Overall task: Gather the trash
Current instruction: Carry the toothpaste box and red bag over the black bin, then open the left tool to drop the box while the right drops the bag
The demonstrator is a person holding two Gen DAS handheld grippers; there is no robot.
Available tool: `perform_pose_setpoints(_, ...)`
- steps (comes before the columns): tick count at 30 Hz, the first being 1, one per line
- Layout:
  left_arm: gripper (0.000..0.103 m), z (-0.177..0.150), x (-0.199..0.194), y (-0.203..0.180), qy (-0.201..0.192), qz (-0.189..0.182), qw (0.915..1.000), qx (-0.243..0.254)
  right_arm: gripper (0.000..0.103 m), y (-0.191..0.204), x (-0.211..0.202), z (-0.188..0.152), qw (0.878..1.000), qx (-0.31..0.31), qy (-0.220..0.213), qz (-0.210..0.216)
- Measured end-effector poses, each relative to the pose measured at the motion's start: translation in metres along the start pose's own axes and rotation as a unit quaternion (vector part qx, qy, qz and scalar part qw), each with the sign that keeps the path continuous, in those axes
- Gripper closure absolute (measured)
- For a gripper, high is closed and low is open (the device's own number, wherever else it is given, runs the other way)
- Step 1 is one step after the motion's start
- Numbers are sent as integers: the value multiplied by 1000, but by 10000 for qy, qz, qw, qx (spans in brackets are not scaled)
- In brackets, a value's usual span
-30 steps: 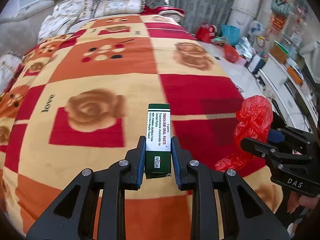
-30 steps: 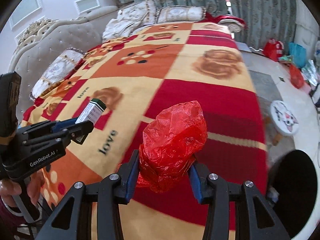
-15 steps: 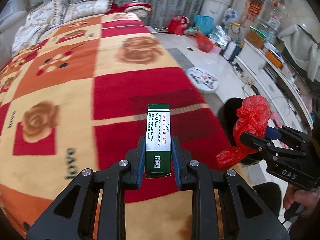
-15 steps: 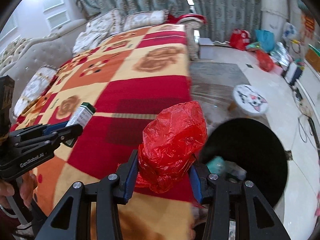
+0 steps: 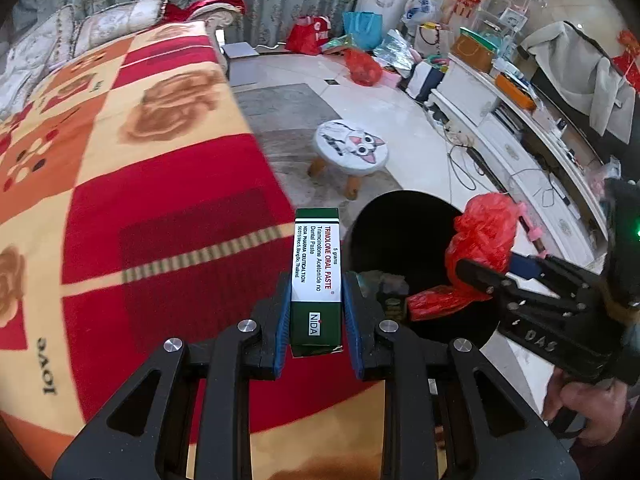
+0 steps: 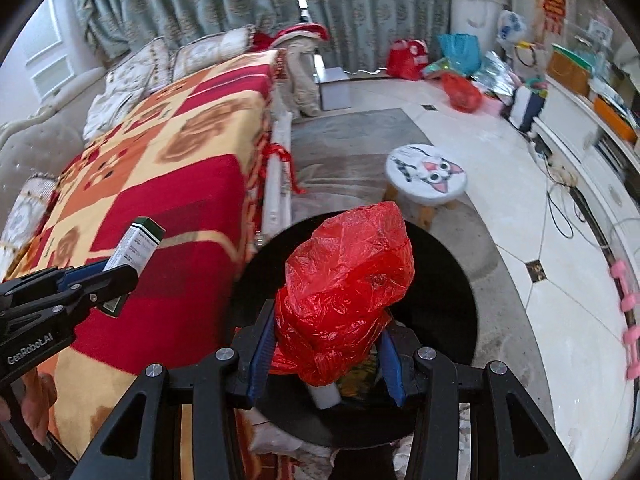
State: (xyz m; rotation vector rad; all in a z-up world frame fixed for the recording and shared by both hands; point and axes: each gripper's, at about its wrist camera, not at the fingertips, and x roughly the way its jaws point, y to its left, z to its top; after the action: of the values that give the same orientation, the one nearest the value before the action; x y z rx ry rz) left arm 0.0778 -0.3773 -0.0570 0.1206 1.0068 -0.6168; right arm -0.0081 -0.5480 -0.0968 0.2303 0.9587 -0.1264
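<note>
My left gripper is shut on a green and white oral paste box, held upright over the edge of the bed. In the right wrist view that box shows at the left, above the blanket. My right gripper is shut on a crumpled red plastic bag, right above the black round bin. The left wrist view has the red bag over the right part of the bin. Some trash lies inside the bin.
The bed with a red, orange and yellow blanket fills the left. A small cat-face stool stands on the floor beyond the bin. Bags and clutter line the far wall, and a white cabinet runs along the right.
Both grippers have swung right, from over the bed to the bin beside it. The box and the red bag stay gripped as before.
</note>
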Motion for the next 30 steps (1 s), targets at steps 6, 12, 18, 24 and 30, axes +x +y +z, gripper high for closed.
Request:
perform_pose_setpoints(6, 80, 8, 13, -17, 27, -153, 9999, 72, 57, -19, 8, -3, 9998, 160, 40, -116)
perform_pose_setpoints(12, 79, 11, 23, -29, 32, -278, 9995, 140, 43, -29, 6, -5, 9996, 258, -8, -130)
perform_pose_setpoints(18, 45, 12, 17, -25, -167, -498, 9986, -88, 31, -31, -5, -9, 9991, 310, -184, -208)
perform_pose_setpoints(24, 45, 9, 2, -27, -317, -214, 9993, -4, 31, -21, -21, -14, 9986, 258, -393, -221)
perform_pose_setpoints(30, 45, -2, -26, -30, -642, 234, 9974, 226, 31, 1, -44, -17, 9960, 169, -777, -401)
